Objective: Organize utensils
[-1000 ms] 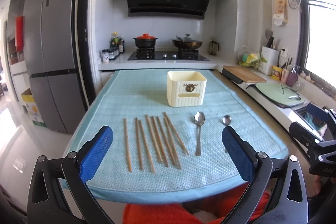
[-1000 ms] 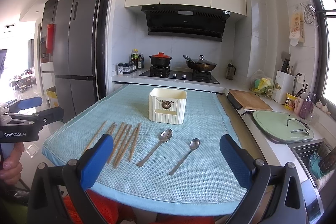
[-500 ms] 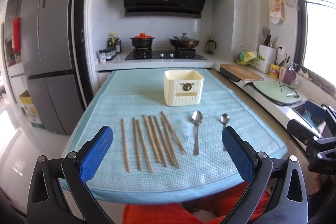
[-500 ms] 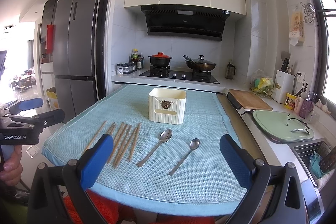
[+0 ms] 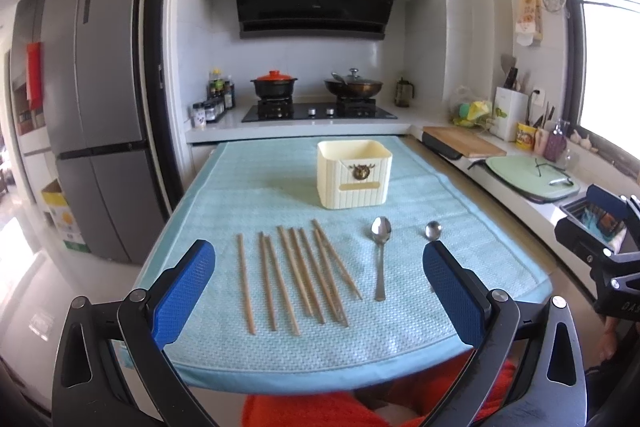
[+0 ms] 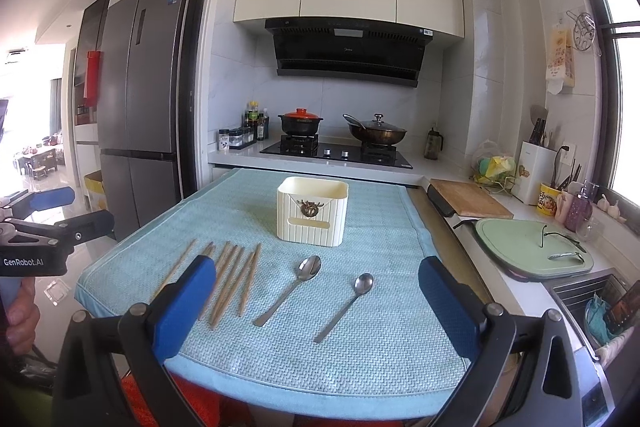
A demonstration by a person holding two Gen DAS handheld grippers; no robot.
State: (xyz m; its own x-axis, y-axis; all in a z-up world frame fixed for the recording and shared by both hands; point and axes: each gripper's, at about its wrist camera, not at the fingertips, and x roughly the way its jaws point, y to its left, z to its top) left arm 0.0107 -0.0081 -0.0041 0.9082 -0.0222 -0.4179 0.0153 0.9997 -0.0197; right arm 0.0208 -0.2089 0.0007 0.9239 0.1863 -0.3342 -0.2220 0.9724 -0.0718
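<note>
Since 1 second ago, only the left view has crept slightly nearer; nothing on the bench has shifted. Both hand-held grippers, left and right, hover spread and empty. 8 chopsticks and 2 spoons lie before the cream holder.

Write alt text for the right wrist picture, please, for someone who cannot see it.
An open right gripper hovers over a blue cloth holding two spoons, wooden chopsticks and a cream holder. The left gripper shows at the left edge, with a stove behind.
</note>
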